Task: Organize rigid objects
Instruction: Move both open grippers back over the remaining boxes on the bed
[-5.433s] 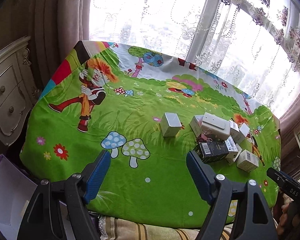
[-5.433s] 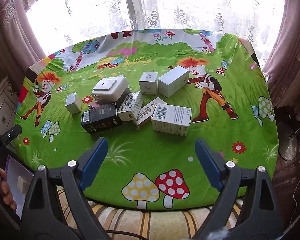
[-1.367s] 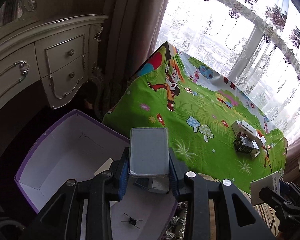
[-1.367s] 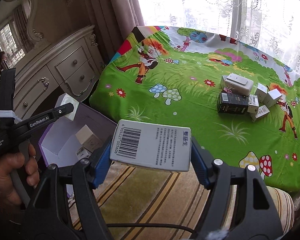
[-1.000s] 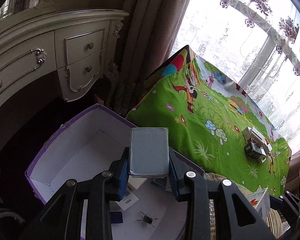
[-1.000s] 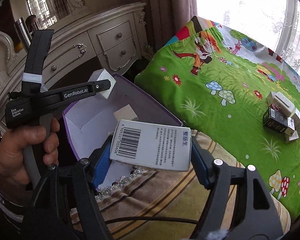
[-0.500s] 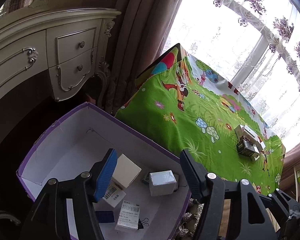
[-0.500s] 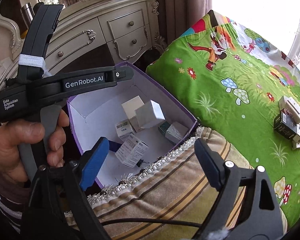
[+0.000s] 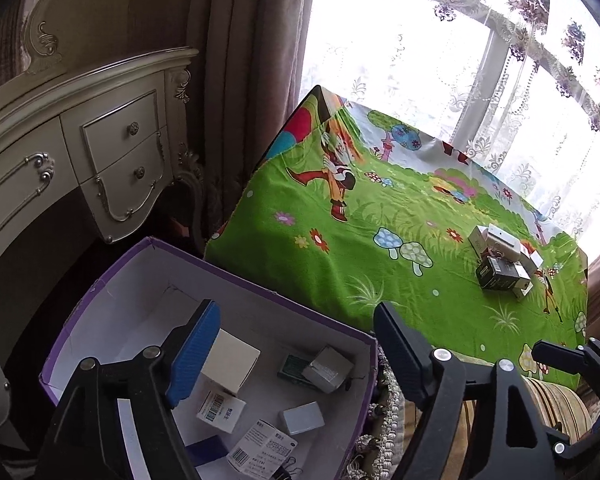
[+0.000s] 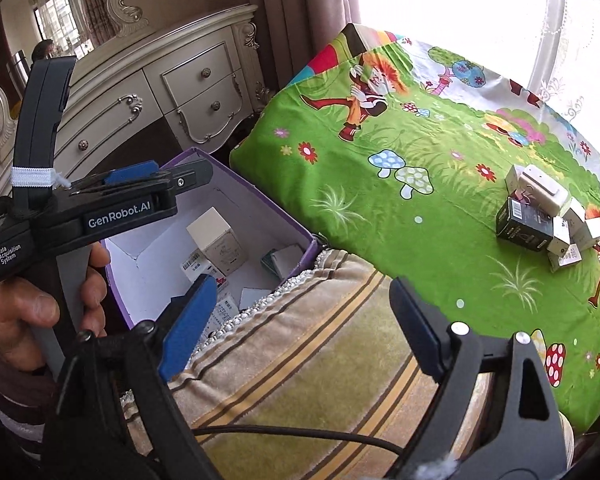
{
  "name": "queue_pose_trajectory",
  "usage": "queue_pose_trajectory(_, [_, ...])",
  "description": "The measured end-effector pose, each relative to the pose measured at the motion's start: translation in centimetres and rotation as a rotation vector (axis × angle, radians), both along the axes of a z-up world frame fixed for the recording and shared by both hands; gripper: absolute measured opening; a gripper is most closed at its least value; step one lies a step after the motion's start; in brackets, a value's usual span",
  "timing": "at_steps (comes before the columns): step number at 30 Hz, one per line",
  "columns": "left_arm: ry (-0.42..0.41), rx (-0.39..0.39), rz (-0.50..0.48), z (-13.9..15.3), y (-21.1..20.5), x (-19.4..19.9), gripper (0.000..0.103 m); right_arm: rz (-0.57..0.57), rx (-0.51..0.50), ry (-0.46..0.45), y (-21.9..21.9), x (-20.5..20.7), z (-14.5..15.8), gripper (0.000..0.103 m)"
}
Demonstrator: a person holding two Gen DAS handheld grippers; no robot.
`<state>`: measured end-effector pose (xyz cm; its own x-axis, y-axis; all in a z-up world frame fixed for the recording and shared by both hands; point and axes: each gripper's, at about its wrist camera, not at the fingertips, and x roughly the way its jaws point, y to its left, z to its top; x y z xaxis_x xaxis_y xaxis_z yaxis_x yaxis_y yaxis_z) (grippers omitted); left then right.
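1. Left wrist view showed the left gripper [image 9: 296,344] with its jaws spread and nothing between them; they had just been opening, and the gripper hung over the purple box [image 9: 260,292].
2. Below and between its fingers, several small cartons [image 9: 230,356] lay loose on the white floor of the purple box, among them a grey one [image 9: 302,418] nearest the gripper.
3. From the right wrist view, the right gripper [image 10: 300,312] was likewise released and empty, its jaws just opened wide, poised over a striped cushion [image 10: 320,344] with the purple box just ahead of its left finger.
4. A hand [image 10: 24,312] gripped the handle of the left gripper at that view's left edge.
5. By my judgement the drop-off step was finished for both grippers, and the return trip was due.
6. Far ahead and to the right of both grippers, a cluster of boxes [image 9: 500,256] waited on the green cloth [image 9: 340,248], a black box [image 10: 524,224] at its near side.
7. The next move would call for swinging both grippers back over the green cloth, each lining up on one separate carton before closing.
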<state>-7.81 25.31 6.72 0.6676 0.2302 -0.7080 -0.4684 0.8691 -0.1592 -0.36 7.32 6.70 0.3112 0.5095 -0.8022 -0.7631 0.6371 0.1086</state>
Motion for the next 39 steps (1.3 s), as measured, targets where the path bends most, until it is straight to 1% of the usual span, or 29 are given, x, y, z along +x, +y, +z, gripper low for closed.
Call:
queue_pose_trajectory(2, [-0.024, 0.016, -0.035, 0.2, -0.9, 0.5, 0.080, -0.030, 0.003, -0.006, -1.0, 0.8, 0.2, 0.090])
queue_pose_trajectory(6, [-0.017, 0.024, -0.105, 0.5, -2.7, 2.2, 0.080, -0.092, 0.007, -0.005, -3.3, 2.7, 0.3, 0.090])
queue_pose_trajectory(10, [0.012, 0.012, -0.159, 0.5, -4.5, 4.4, 0.080, -0.159, 0.012, 0.004, -5.8, 4.9, 0.1, 0.090])
queue_pose_trajectory(16, [0.033, -0.015, -0.242, -0.2, -7.4, 7.9, 0.080, -0.262, 0.016, 0.027, -9.9, 8.2, -0.6, 0.090])
queue_pose_trajectory(24, [0.027, -0.062, -0.355, -0.1, -11.0, 12.9, 0.080, -0.404, 0.022, 0.059, -15.2, 12.6, -1.8, 0.090])
queue_pose_trajectory(27, [0.026, -0.056, -0.401, 0.2, -12.5, 14.9, 0.080, -0.453, 0.021, 0.069, -17.0, 14.3, -2.3, 0.090])
queue_pose_trajectory(32, [0.012, -0.040, -0.440, 0.4, -14.4, 18.2, 0.090, -0.557, 0.031, 0.079, -20.2, 17.1, -3.1, 0.090])
queue_pose_trajectory(34, [0.006, -0.040, -0.462, 0.4, -15.2, 19.6, 0.100, -0.596, 0.033, 0.081, -21.3, 18.2, -3.5, 0.090])
queue_pose_trajectory(35, [0.005, -0.038, -0.473, 0.4, -15.7, 20.2, 0.103, -0.611, 0.031, 0.083, -21.8, 18.7, -3.7, 0.090])
queue_pose_trajectory(39, [0.015, -0.028, -0.525, 0.3, -17.6, 23.1, 0.103, -0.654, 0.022, 0.080, -23.0, 20.2, -4.7, 0.090])
